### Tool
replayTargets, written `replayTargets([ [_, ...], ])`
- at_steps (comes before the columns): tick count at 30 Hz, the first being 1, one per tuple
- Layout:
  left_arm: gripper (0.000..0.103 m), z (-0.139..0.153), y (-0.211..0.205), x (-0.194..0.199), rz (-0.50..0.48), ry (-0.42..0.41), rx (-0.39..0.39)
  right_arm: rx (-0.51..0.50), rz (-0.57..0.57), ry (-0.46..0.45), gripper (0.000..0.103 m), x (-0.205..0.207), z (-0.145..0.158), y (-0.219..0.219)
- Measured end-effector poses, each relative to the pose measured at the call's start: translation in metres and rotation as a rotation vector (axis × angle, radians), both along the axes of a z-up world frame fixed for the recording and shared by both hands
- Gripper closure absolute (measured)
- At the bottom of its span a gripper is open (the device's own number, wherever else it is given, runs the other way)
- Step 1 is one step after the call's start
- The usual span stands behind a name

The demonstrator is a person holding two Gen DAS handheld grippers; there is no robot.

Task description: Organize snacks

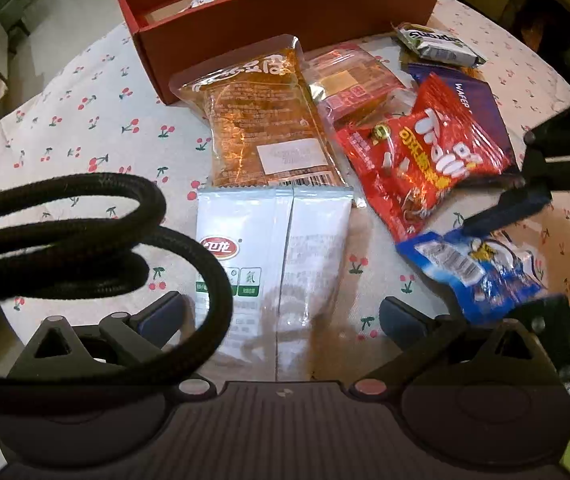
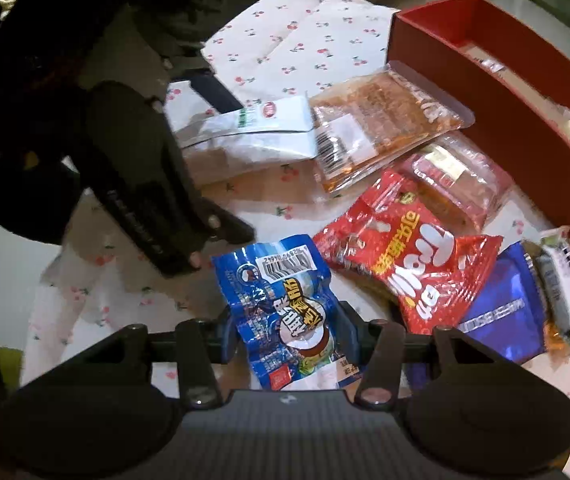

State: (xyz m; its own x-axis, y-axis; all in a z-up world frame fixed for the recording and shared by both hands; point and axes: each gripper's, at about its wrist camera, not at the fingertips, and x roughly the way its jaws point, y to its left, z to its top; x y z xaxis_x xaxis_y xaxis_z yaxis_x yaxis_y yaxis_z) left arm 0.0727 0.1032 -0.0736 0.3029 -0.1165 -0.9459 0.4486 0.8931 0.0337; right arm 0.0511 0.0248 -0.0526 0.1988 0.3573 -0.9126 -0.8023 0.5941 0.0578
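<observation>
Snacks overlap (purple wafer pack [image 2: 501,312] half hidden); right jaws clench blue packet [image 2: 289,312], left jaws released.

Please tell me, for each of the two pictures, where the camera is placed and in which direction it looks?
Left wrist: on the left gripper, looking steeply down at the white packet; its open fingers show.
Right wrist: on the right gripper, looking down at the blue packet it grips; the left gripper shows too.
Shared: red box, red packet, cherry tablecloth.
</observation>
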Motion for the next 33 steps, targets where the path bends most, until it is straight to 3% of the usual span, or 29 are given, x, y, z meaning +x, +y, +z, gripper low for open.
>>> replayTargets([
  [3, 0.0, 0.0, -0.002, 0.002, 0.022, -0.001, 0.007, -0.001, 0.006, -0.005, 0.038, 0.0, -0.001, -0.001],
  [5, 0.0, 0.0, -0.003, 0.002, 0.021, -0.003, 0.009, -0.002, 0.005, 0.016, 0.029, 0.002, -0.003, -0.003],
  [7, 0.0, 0.0, -0.003, 0.001, 0.018, -0.01, 0.003, -0.001, 0.006, 0.03, 0.012, 0.004, -0.008, -0.007],
  [9, 0.0, -0.001, -0.003, 0.0, 0.021, -0.035, -0.003, 0.03, -0.003, 0.047, 0.007, 0.004, -0.009, -0.01],
  [11, 0.0, -0.002, -0.003, -0.002, 0.022, -0.05, -0.009, 0.037, -0.008, 0.048, 0.008, 0.003, -0.008, -0.011],
  [13, 0.0, -0.002, -0.004, -0.001, 0.002, -0.06, -0.014, 0.008, 0.01, 0.024, 0.016, -0.004, -0.006, -0.008],
  [17, 0.0, -0.002, -0.006, 0.002, -0.009, -0.047, -0.005, -0.046, 0.036, -0.028, 0.017, -0.026, -0.008, 0.0],
  [20, 0.0, -0.001, -0.007, 0.001, 0.013, -0.035, 0.007, -0.016, 0.016, -0.01, 0.022, -0.035, -0.001, -0.004],
  [23, 0.01, 0.004, -0.012, -0.006, -0.002, -0.055, 0.011, 0.003, -0.014, -0.025, 0.027, -0.04, 0.007, -0.014],
  [25, 0.025, 0.007, -0.014, -0.01, -0.002, -0.062, 0.002, 0.002, -0.041, -0.036, 0.028, -0.043, 0.007, -0.021],
  [33, 0.034, 0.01, -0.018, -0.017, 0.03, -0.086, 0.005, 0.076, -0.146, -0.085, 0.029, -0.035, 0.024, -0.038],
])
